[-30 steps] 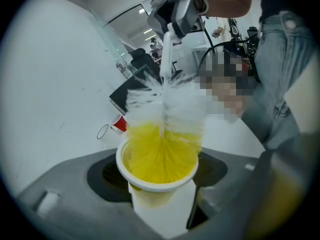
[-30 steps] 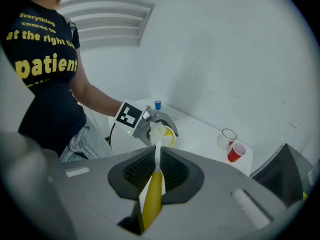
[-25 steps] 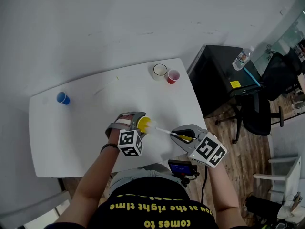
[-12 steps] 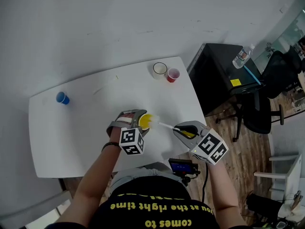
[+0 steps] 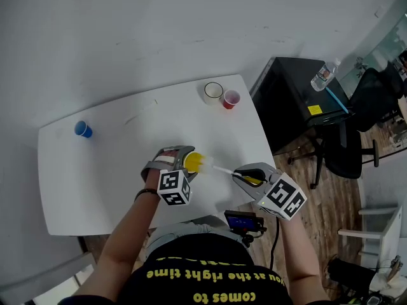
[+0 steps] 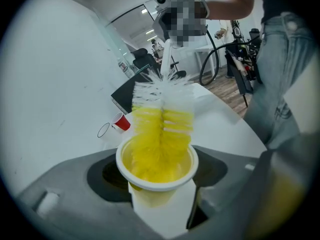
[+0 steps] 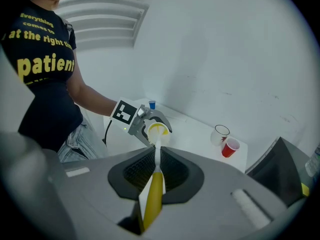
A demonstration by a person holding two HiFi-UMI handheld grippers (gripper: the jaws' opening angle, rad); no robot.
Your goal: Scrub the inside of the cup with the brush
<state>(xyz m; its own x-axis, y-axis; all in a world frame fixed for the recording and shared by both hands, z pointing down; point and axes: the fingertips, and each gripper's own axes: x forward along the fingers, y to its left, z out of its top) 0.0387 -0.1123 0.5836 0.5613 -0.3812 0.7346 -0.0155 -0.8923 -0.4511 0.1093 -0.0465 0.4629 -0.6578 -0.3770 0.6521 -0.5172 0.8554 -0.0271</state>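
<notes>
Left tool (image 5: 183, 159) clamped on yellow cup (image 6: 150, 200), right tool (image 7: 156, 171) gripping brush (image 6: 162, 129) inside cup

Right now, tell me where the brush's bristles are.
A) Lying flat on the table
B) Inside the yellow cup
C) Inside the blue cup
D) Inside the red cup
B: in the left gripper view the brush has its lower bristles pushed into the yellow cup, which the left hand-held gripper clamps, while the right hand-held gripper is shut on the handle.
</notes>
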